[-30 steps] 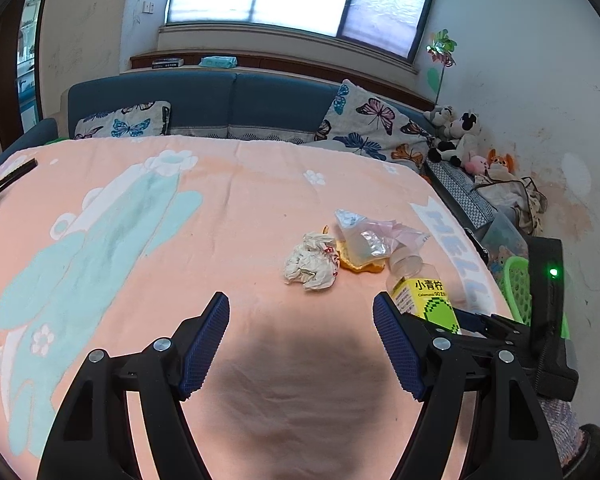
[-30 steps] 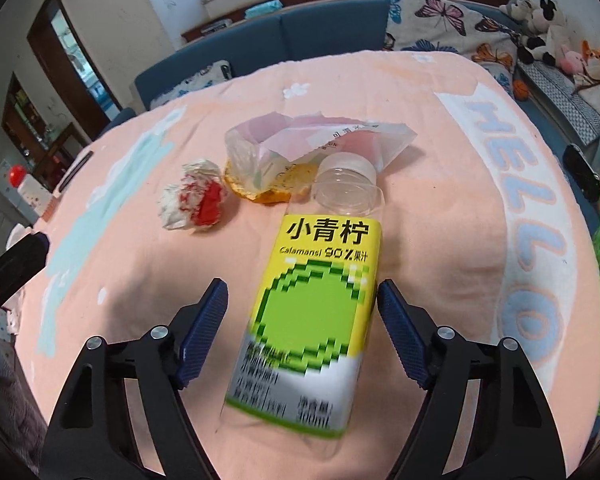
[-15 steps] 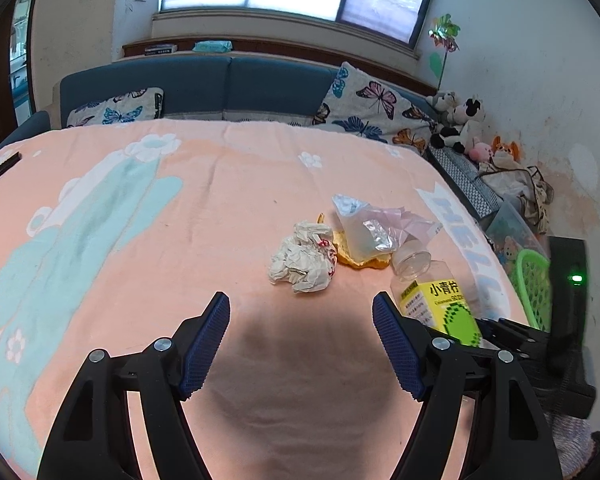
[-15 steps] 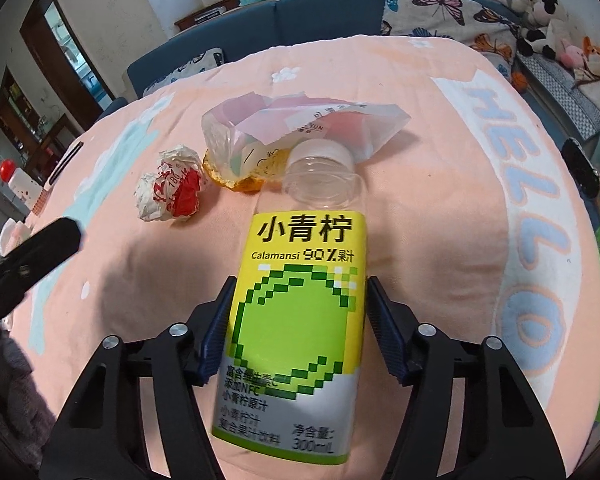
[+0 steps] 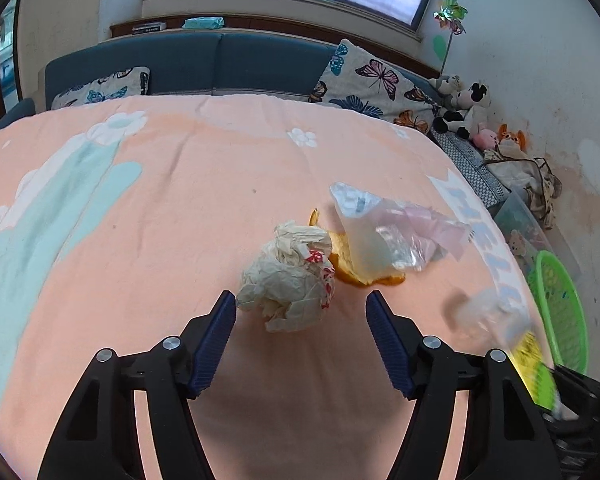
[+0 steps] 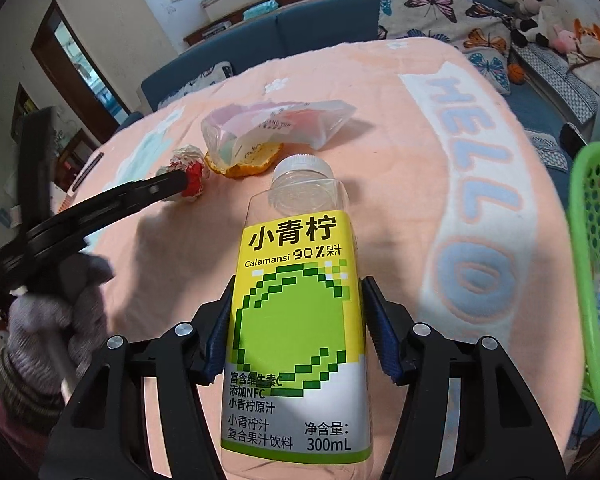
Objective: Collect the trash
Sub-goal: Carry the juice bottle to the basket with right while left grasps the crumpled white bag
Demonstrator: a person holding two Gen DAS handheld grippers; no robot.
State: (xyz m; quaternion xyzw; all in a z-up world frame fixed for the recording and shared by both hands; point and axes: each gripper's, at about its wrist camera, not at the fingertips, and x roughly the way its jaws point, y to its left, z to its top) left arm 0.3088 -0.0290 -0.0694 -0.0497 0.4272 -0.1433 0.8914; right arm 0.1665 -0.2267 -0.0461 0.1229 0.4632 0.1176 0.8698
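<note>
My peach flower-print blanket carries the trash. Off its right edge sits the green plastic mesh basket. My right gripper is clamped on the clear yellow-labelled juice bottle, raised over the blanket. My left gripper stands apart around the crumpled white paper ball.

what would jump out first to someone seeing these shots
The yellow-green juice bottle, clamped in the right gripper, fills the right wrist view. In the left view, a crumpled paper ball sits just ahead of the open left gripper on the peach blanket. A green basket waits at the right edge.
</note>
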